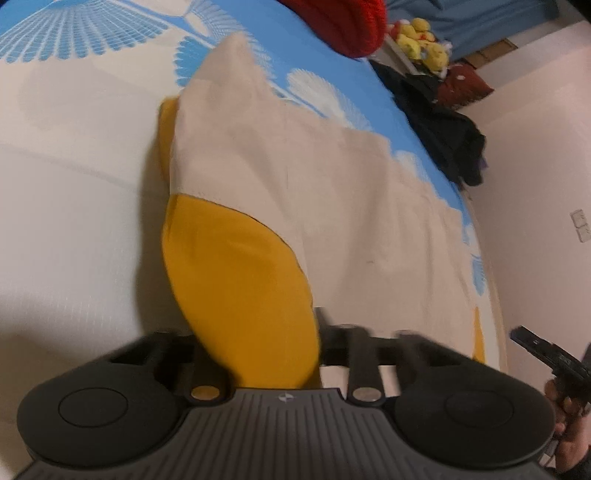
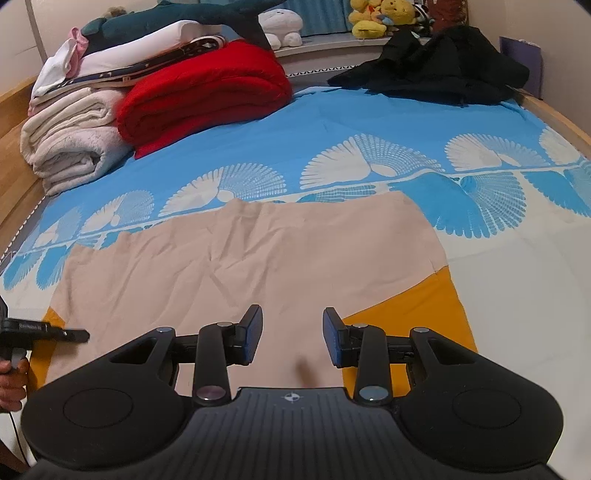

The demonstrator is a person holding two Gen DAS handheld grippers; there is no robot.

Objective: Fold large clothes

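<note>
A large beige garment (image 2: 240, 266) with yellow sleeves (image 2: 417, 314) lies spread on the blue-and-white bed sheet (image 2: 332, 122). My right gripper (image 2: 293, 332) hovers open over its near middle, with nothing between the pads. In the left wrist view a yellow part of the garment (image 1: 240, 288) rises from between the fingers of my left gripper (image 1: 291, 332), which is shut on it. The cloth hides the left finger. The beige body (image 1: 332, 184) stretches away behind it. Each gripper shows in the other's view: the left gripper (image 2: 83, 335) at the left edge, the right gripper (image 1: 532, 341) at the right.
A folded red blanket (image 2: 203, 92) and stacked white bedding (image 2: 70, 144) sit at the back left. Black clothes (image 2: 443, 70) lie at the back right, below yellow plush toys (image 2: 380, 16). A wooden bed frame (image 2: 561, 118) borders the sheet. A hand (image 2: 11, 376) holds the left gripper.
</note>
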